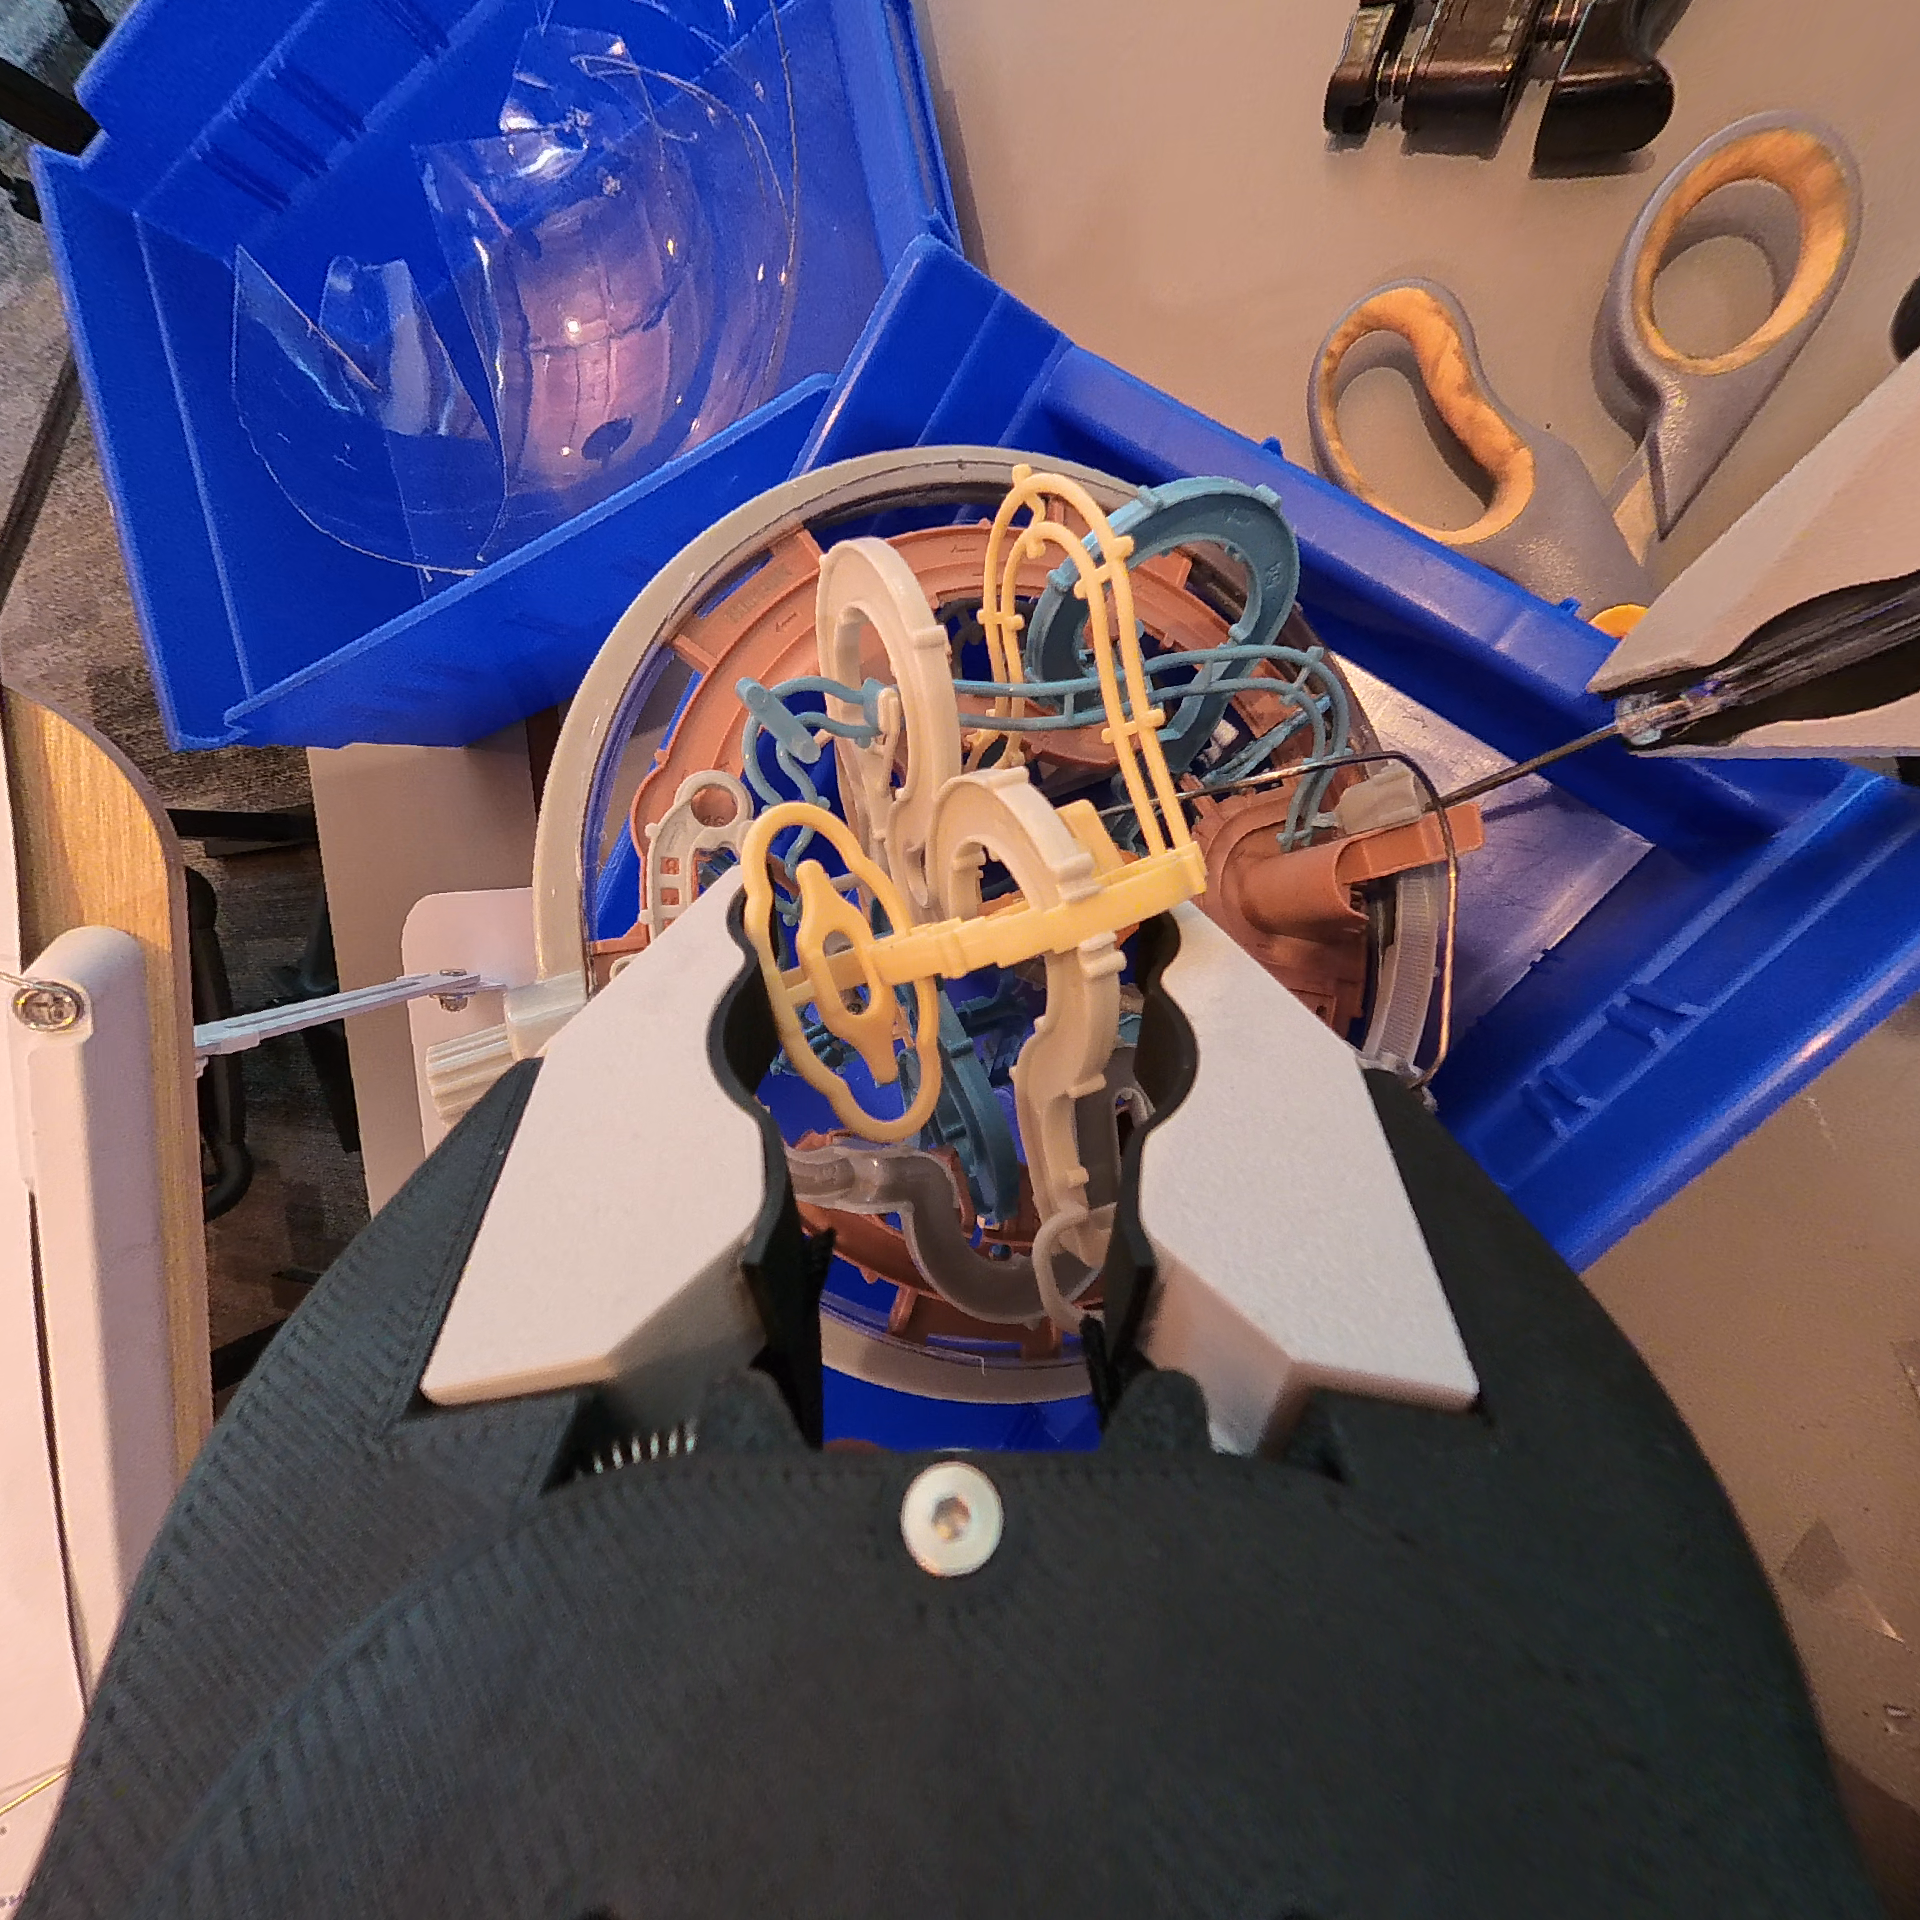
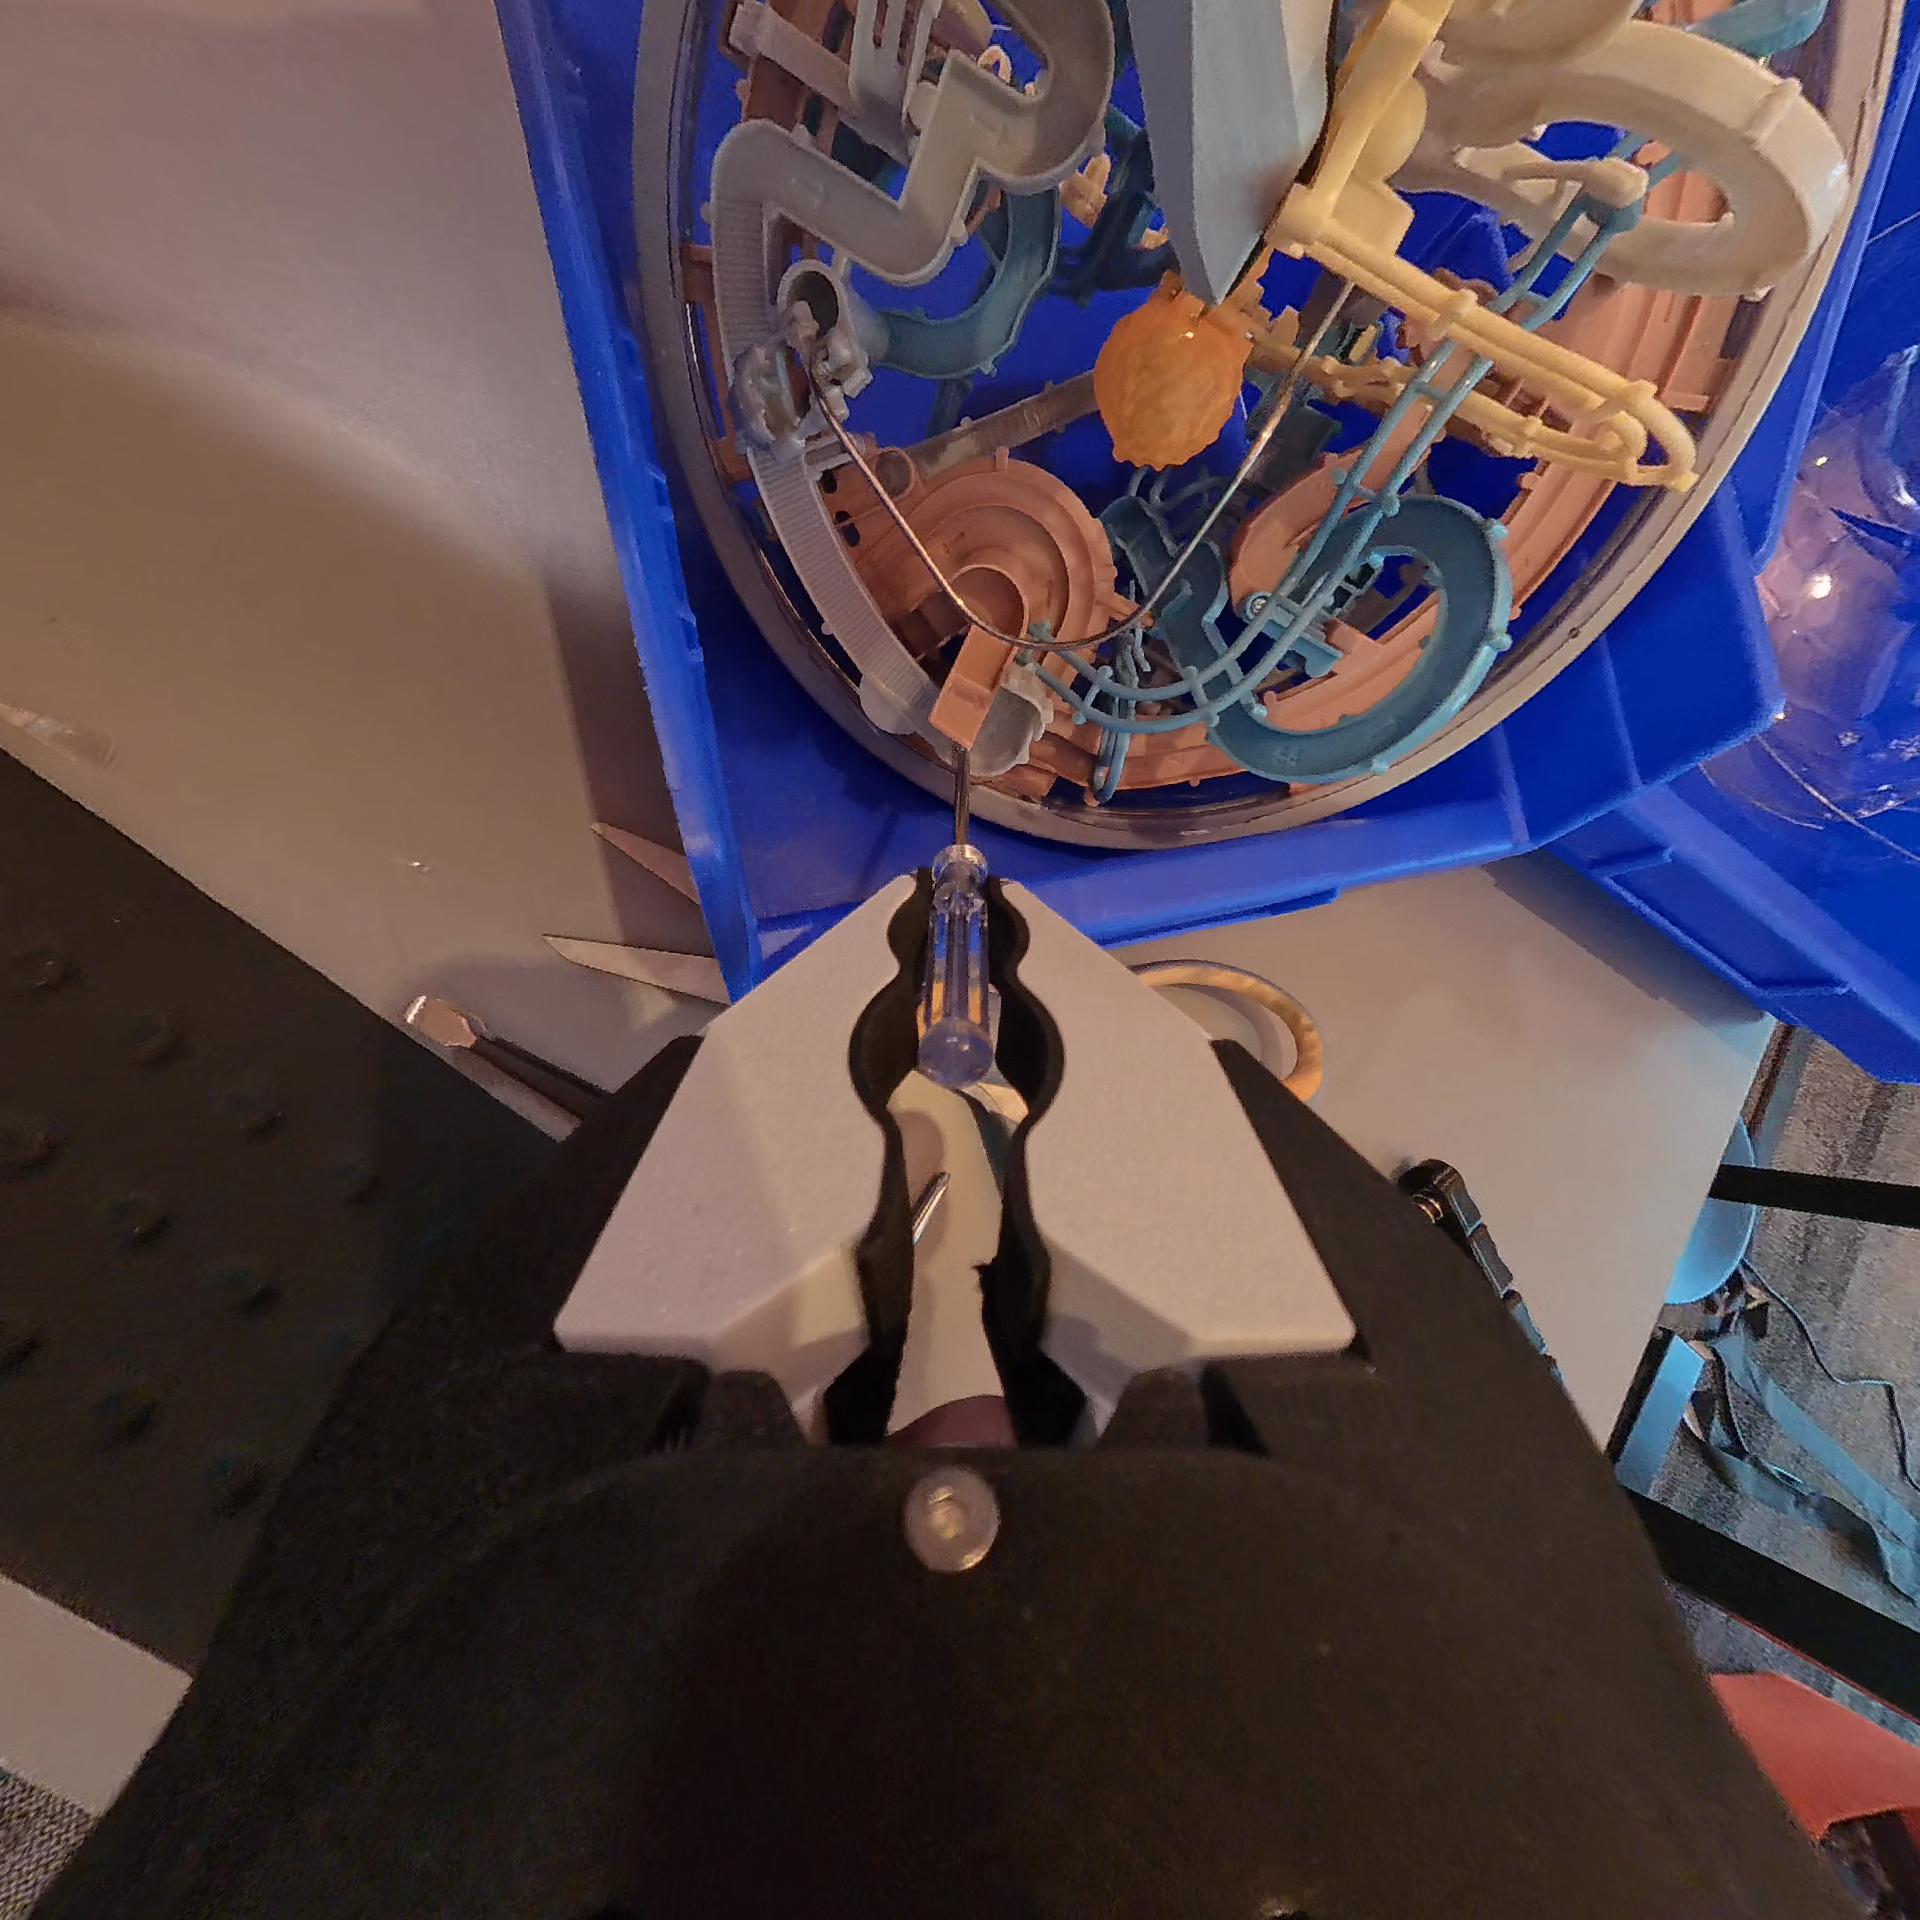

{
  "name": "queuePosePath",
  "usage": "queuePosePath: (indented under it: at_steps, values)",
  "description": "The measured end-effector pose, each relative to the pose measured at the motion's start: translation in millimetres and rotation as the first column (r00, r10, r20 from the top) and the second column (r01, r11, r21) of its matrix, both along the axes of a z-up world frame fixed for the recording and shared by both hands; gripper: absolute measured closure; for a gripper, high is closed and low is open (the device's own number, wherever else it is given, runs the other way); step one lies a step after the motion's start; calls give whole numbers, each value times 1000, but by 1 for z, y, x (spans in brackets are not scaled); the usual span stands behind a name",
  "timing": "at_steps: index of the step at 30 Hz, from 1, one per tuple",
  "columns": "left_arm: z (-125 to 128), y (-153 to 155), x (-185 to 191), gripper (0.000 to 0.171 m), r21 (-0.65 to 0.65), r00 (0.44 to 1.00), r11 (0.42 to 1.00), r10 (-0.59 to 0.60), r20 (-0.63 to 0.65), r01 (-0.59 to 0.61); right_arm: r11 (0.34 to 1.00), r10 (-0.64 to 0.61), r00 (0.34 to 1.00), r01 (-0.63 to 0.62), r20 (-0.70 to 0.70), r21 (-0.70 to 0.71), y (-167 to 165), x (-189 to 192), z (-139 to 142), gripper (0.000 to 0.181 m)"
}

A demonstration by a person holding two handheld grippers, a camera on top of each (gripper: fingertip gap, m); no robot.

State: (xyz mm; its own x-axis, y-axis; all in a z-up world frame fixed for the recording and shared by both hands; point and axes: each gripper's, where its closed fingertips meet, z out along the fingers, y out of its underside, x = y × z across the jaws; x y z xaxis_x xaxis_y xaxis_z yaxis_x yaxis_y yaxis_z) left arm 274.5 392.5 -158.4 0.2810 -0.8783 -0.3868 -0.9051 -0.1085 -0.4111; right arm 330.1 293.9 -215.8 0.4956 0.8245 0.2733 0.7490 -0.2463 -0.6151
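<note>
Two grippers work at one landmark, a half-open maze ball point(image 1: 997, 935) of coloured plastic tracks with a grey rim, which sits in a blue bin point(image 1: 1662, 1039) on the pale bench point(image 1: 1195, 208). Nearest the ball, the left gripper point(image 1: 961, 935) has its grey fingers point(image 1: 644, 1091) spread part-way apart on either side of the ball's yellow and cream tracks; whether they press on the tracks I cannot tell. From the ball's right side comes the right gripper point(image 2: 958, 904), pinched tight on a small clear-handled screwdriver point(image 2: 951, 987), whose thin dark shaft reaches the ball's rim at a salmon-coloured track end point(image 2: 971, 696). A curved wire point(image 2: 1091, 613) arcs through the tracks just inside that rim, near an orange knobbly piece point(image 2: 1169, 369). Behind the ball a second blue bin point(image 1: 208, 364) holds clear plastic domes point(image 1: 540, 312). Farther off on the bench, to the ball's right, lie grey scissors point(image 1: 1558, 364) with tan-lined handles.
</note>
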Motion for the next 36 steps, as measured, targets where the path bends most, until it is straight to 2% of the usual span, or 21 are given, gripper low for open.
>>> queuePosePath:
  at_steps: [12,14,17,18,19,21,22,24,25,26,27,28,29,30,31,32,34,36]
  values:
    - [0,1,0,104,0,1000,1000,2,1,-2,999,-38,999,37,-19,-30,-8,-6,1,175]
    - [0,1,0,104,3,1000,1000,0,-1,0,999,21,999,-22,42,31,-7,-5,-1,175]
    - [0,1,0,104,7,1000,1000,-1,-4,1,955,174,946,-229,274,186,-6,-7,-1,175]
    - [0,1,-1,104,10,1000,1000,-1,-5,1,911,232,895,-337,382,237,-5,-9,0,175]
    - [0,2,-1,104,12,1000,1000,2,-7,-2,839,281,813,-466,511,280,-3,-10,1,175]
    - [0,4,-3,104,19,1000,1000,12,-9,-12,611,293,563,-732,773,302,-1,-12,2,176]
    - [0,6,-5,104,23,1000,1000,19,-12,-19,506,257,450,-817,855,278,-1,-14,2,176]
    - [0,6,-5,104,20,1000,1000,21,-8,-21,406,218,322,-889,921,214,-3,-16,3,176]
    - [-1,5,-5,104,9,1000,1000,20,-4,-20,384,228,271,-908,935,170,-3,-14,5,176]
    - [-1,5,-4,104,7,1000,1000,23,-1,-23,390,260,246,-911,934,131,-5,-10,10,176]
    - [-1,5,-4,105,9,1000,1000,25,-5,-25,416,282,256,-901,925,122,-7,-7,19,176]
    - [-1,5,-4,104,7,1000,1000,23,-3,-23,460,293,302,-876,907,143,-7,-5,29,176]
    - [-1,6,-4,104,5,1000,1000,22,0,-22,546,318,391,-820,864,171,-8,-2,35,175]
    - [-1,6,-4,104,2,1000,1000,21,5,-21,653,340,515,-731,787,197,-10,0,37,175]
    - [-1,6,-4,104,0,1000,1000,20,8,-20,731,352,630,-647,692,218,-12,-1,37,175]
    - [-1,6,-4,104,-1,1000,1000,20,10,-20,789,350,714,-573,607,219,-14,-2,35,176]
    - [-1,6,-4,104,0,1000,1000,21,8,-21,892,296,840,-414,455,183,-15,0,28,175]
    - [-1,5,-4,104,3,1000,1000,22,5,-22,951,226,931,-275,286,143,-12,-2,23,176]
